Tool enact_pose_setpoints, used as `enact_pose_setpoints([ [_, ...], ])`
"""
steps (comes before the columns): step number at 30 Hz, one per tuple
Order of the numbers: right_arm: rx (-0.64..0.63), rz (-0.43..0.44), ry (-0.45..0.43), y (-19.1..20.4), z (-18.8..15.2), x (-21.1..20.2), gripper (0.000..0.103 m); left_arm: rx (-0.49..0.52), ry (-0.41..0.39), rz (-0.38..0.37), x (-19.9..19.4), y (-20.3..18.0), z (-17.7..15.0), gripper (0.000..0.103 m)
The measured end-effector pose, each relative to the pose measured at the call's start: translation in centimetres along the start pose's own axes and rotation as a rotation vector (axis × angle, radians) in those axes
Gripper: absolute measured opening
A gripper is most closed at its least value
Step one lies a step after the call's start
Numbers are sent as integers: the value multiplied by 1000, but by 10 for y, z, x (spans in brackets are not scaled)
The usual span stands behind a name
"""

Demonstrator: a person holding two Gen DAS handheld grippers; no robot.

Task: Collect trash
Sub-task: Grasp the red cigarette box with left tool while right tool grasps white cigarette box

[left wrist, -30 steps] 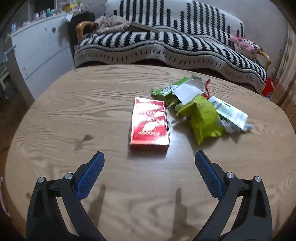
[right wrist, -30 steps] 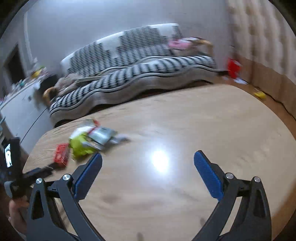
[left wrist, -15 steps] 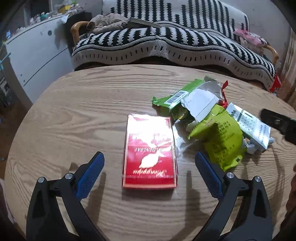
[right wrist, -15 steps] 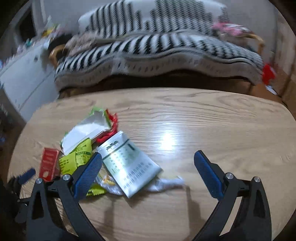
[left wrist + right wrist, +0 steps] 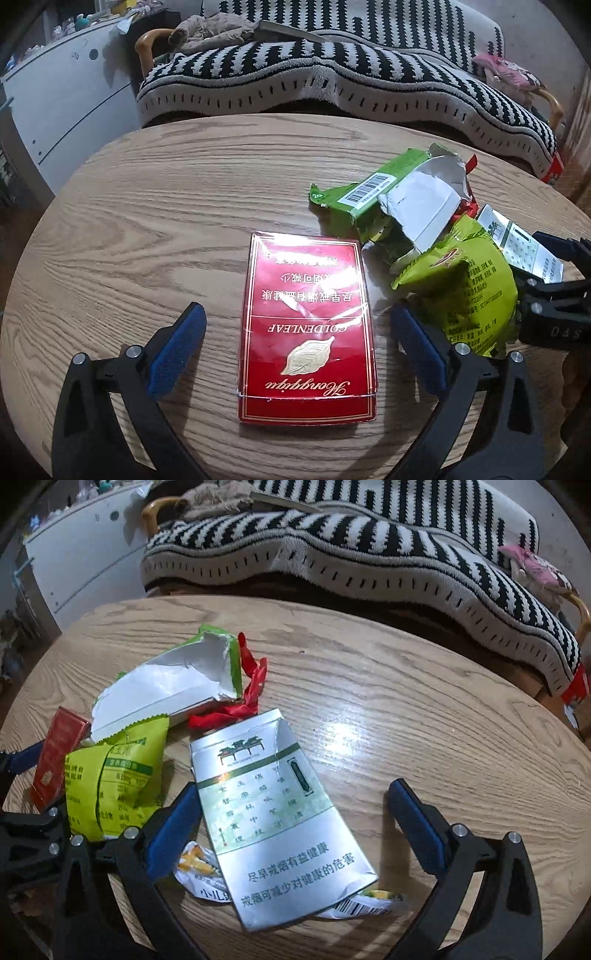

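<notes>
A red cigarette pack (image 5: 308,325) lies flat on the round wooden table (image 5: 166,206), between the fingers of my open left gripper (image 5: 295,339), untouched. Right of it sits a heap of trash: a torn green carton (image 5: 391,192) and a yellow-green snack bag (image 5: 472,284). In the right wrist view a flattened silver cigarette pack (image 5: 280,823) lies between the fingers of my open right gripper (image 5: 295,819), over a small white wrapper (image 5: 207,878). A red ribbon (image 5: 243,698) lies beyond it. The right gripper's black frame (image 5: 554,295) shows at the left view's right edge.
Behind the table stands a sofa with a black-and-white striped blanket (image 5: 351,74), and a white cabinet (image 5: 62,99) is at the left. Bare wooden table (image 5: 424,709) stretches right of the trash.
Both grippers have moved forward and down toward the trash. The red pack now lies between the left fingers and the silver pack between the right fingers. Both stay open.
</notes>
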State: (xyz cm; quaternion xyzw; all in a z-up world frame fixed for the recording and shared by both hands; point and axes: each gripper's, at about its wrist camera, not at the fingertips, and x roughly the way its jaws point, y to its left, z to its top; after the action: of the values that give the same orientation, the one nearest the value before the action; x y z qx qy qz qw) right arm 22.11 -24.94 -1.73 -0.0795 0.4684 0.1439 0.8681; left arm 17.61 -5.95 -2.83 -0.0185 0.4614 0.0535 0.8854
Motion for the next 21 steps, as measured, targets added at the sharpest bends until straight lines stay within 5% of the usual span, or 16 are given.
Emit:
enact_pose_setpoints([
  [21, -9, 10, -35, 0, -4, -5, 97, 12, -17, -13, 1, -1, -3, 97],
])
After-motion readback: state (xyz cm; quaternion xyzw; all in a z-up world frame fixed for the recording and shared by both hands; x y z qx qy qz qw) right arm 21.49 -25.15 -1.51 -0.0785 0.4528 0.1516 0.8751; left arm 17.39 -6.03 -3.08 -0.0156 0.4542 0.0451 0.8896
